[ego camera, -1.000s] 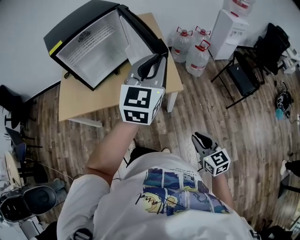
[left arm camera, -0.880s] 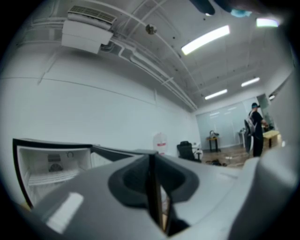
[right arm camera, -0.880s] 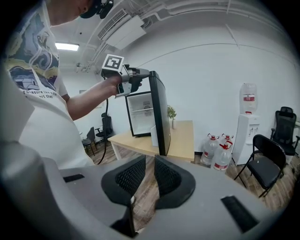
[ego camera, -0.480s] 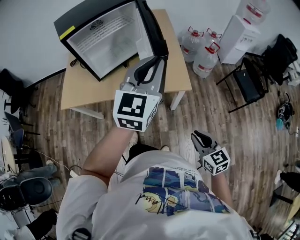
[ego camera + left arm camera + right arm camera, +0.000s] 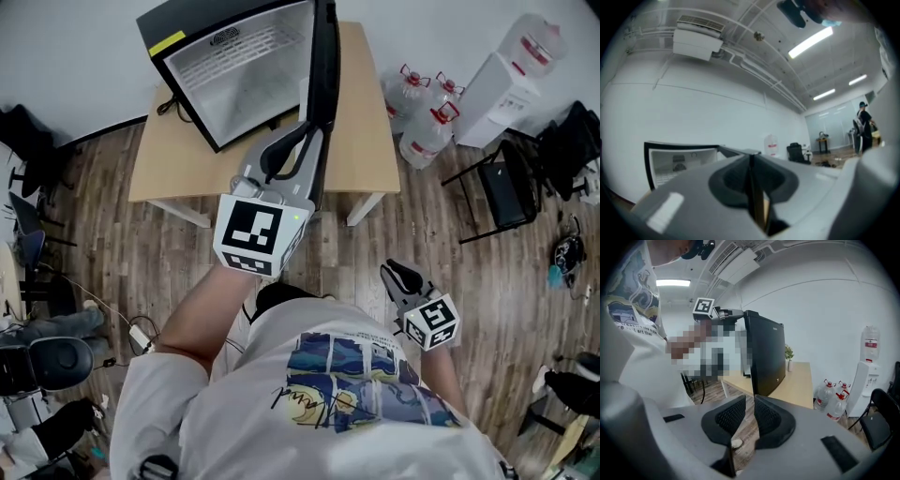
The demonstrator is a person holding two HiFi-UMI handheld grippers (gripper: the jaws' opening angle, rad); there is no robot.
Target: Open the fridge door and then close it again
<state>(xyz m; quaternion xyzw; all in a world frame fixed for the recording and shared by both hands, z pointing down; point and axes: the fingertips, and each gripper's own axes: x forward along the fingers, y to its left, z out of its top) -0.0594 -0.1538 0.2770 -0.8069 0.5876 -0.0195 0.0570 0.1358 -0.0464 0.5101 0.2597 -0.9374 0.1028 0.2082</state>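
Two grippers show, but only the left gripper (image 5: 315, 131) is up at the task's thing. The black fridge (image 5: 187, 37) stands on the far left corner of the desk (image 5: 366, 141), with its white inside facing us. Its door (image 5: 325, 75) stands wide open, edge-on, reaching over the desk toward the near edge. We hold the left gripper level at the door's free edge. Its jaws have just been closing and lie almost together, with only a thin slit between them and nothing in it. Whether the tips touch the door we cannot tell. The right gripper (image 5: 394, 274) hangs low beside our shirt (image 5: 281, 441), off the desk, its jaws a narrow gap apart and empty over the wooden floor (image 5: 375, 244). Right of the desk stand water bottles (image 5: 422, 141), a white water dispenser (image 5: 506, 75) and a black chair (image 5: 497, 183). A small plant (image 5: 789, 354) sits on the desk beyond the door.
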